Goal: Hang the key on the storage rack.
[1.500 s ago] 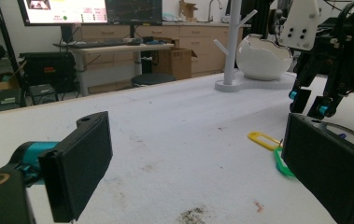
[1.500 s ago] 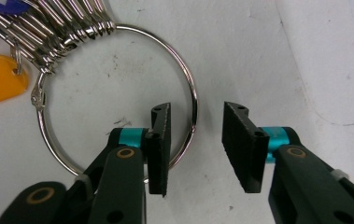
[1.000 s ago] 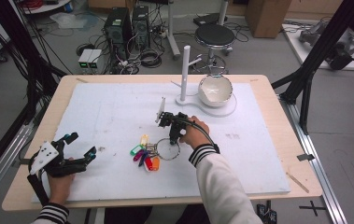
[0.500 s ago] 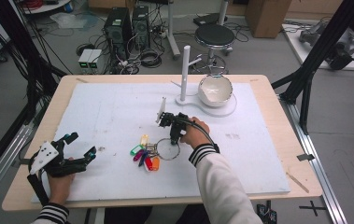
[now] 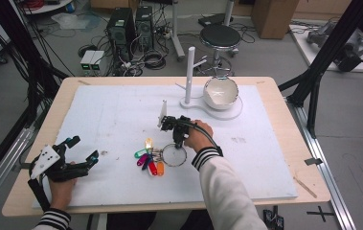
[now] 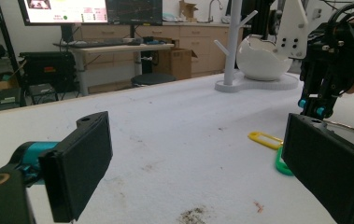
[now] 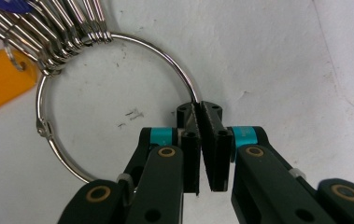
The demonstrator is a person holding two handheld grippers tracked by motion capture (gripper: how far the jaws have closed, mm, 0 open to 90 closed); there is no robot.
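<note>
- A large round silver metal key ring (image 7: 118,107) lies flat on the white foam-covered tabletop (image 5: 112,115), near its middle; it is the landmark for everything below.
- The right hand-held gripper (image 7: 201,112) has just been closing its jaws, and they are now clenched on the ring's thin wire at the side away from the tags, the wire pinched between the pads.
- A bunch of coloured plastic key tags (image 5: 148,158), among them green, yellow, pink, purple, red and orange, hangs from small rings gathered on the ring's opposite side.
- The left hand-held gripper (image 5: 81,151) rests well apart from the ring, by the tabletop's left near corner, its jaws spread wide and holding nothing.
- Beyond the ring, toward the far edge, a white branching stand (image 5: 189,72) and a white bowl (image 5: 221,93) share a white base.
</note>
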